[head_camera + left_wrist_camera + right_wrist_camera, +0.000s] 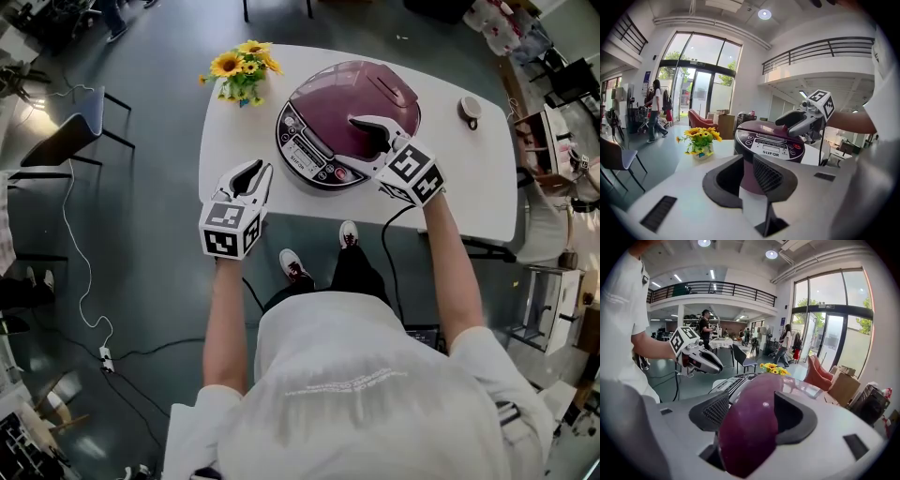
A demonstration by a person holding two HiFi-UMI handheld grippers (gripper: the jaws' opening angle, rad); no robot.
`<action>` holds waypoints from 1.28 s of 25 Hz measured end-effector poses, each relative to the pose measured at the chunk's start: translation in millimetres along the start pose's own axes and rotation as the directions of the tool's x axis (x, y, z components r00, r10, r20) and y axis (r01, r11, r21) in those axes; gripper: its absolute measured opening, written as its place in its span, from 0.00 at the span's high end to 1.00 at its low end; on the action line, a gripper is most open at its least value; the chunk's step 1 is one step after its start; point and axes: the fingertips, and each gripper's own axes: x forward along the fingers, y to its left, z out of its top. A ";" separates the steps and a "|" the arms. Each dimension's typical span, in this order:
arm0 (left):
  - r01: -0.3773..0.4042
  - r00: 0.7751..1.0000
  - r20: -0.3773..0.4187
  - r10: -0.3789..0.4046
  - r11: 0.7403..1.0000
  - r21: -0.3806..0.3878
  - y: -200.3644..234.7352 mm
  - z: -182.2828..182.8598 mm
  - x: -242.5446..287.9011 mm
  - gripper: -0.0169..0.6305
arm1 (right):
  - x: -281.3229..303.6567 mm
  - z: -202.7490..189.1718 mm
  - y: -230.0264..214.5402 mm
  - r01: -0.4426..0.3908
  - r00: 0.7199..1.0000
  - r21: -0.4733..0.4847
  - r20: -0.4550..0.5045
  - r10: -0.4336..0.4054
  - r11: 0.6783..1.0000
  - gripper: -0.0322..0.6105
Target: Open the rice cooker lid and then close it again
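Observation:
The maroon rice cooker [323, 108] stands on the white table [469, 187] with its lid down and its control panel [771, 145] facing me. My right gripper [367, 136] rests over the front middle of the lid with its jaws spread wide. In the right gripper view, a rounded maroon part of the lid [750, 427] fills the gap between them, and I cannot see the pads pressing it. My left gripper [258, 171] hovers at the table's front left edge, apart from the cooker. Its jaws [747, 173] stand a little apart with nothing between them.
A small pot of sunflowers [241, 67] sits at the table's far left corner. A small round object [470, 108] lies right of the cooker. A black cable [394, 253] hangs from the table's front edge. A chair [70, 131] stands on the floor to the left.

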 end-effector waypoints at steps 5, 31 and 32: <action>0.022 1.000 -0.010 -0.022 1.000 0.003 -7.3 -2.4 4.6 0.86 | 0.0 -2.2 -1.8 0.001 1.000 -0.007 -0.012 -0.001 1.000 0.49; 0.055 0.998 -0.021 -0.056 0.998 -0.033 -5.2 -5.3 25.0 0.86 | 5.0 -6.4 -0.4 -0.027 0.995 0.010 -0.095 0.027 1.000 0.49; 0.059 0.998 -0.022 -0.060 0.998 -0.033 -6.3 -5.8 26.3 0.86 | 4.7 -6.3 -0.3 -0.028 0.995 0.013 -0.095 0.029 1.000 0.49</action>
